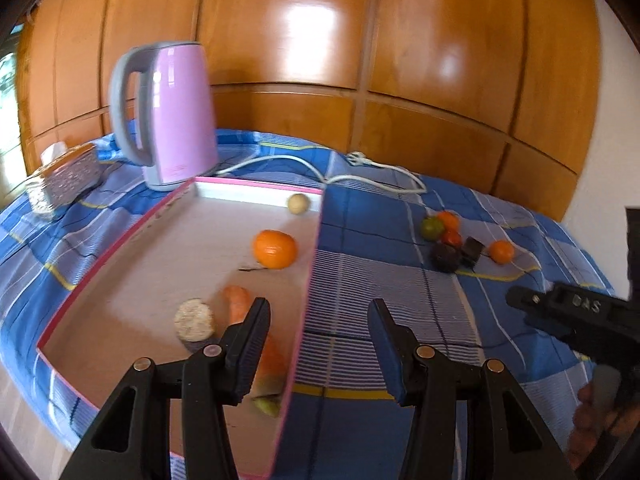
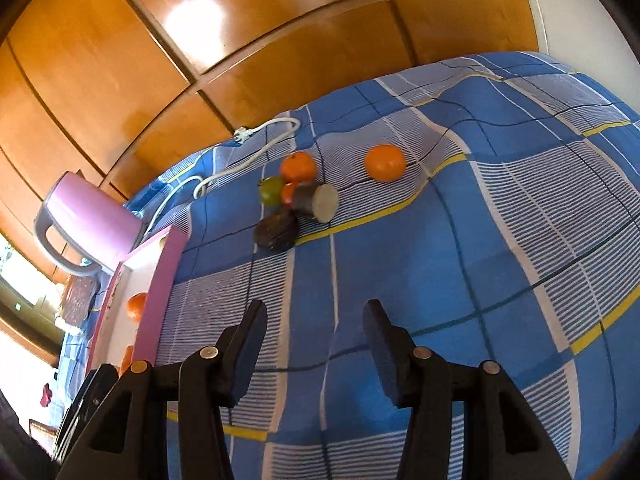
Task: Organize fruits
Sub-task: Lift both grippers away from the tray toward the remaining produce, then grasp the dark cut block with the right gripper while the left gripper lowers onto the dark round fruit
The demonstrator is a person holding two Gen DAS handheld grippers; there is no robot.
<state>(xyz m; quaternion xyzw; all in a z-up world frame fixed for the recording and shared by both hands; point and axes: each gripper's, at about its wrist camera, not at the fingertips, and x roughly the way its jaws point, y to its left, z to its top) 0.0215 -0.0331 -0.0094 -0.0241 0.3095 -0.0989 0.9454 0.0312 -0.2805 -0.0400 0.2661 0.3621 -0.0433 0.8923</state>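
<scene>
A shallow pink-rimmed tray point(image 1: 160, 216) lies on the blue checked cloth. It holds an orange point(image 1: 275, 249), a small pale round fruit point(image 1: 298, 203), a carrot-coloured piece point(image 1: 237, 304), a whitish cut piece point(image 1: 195, 319) and a green bit point(image 1: 267, 405). My left gripper point(image 1: 318, 312) is open over the tray's right wall, holding nothing. On the cloth to the right sits a cluster: an orange point(image 2: 297, 166), a green fruit point(image 2: 271, 191), a small red fruit point(image 2: 288, 194), a dark cut cylinder point(image 2: 316, 201) and a dark lump point(image 2: 277, 230). Another orange point(image 2: 385, 162) lies apart. My right gripper point(image 2: 315, 314) is open and empty, short of the cluster.
A pink kettle point(image 1: 174, 112) stands behind the tray, its white cord point(image 1: 376, 180) trailing across the cloth. A tissue box point(image 1: 68, 174) sits at the far left. Wooden wall panels point(image 1: 360, 40) close off the back. The right gripper's body and a hand point(image 1: 592, 396) show at the right edge.
</scene>
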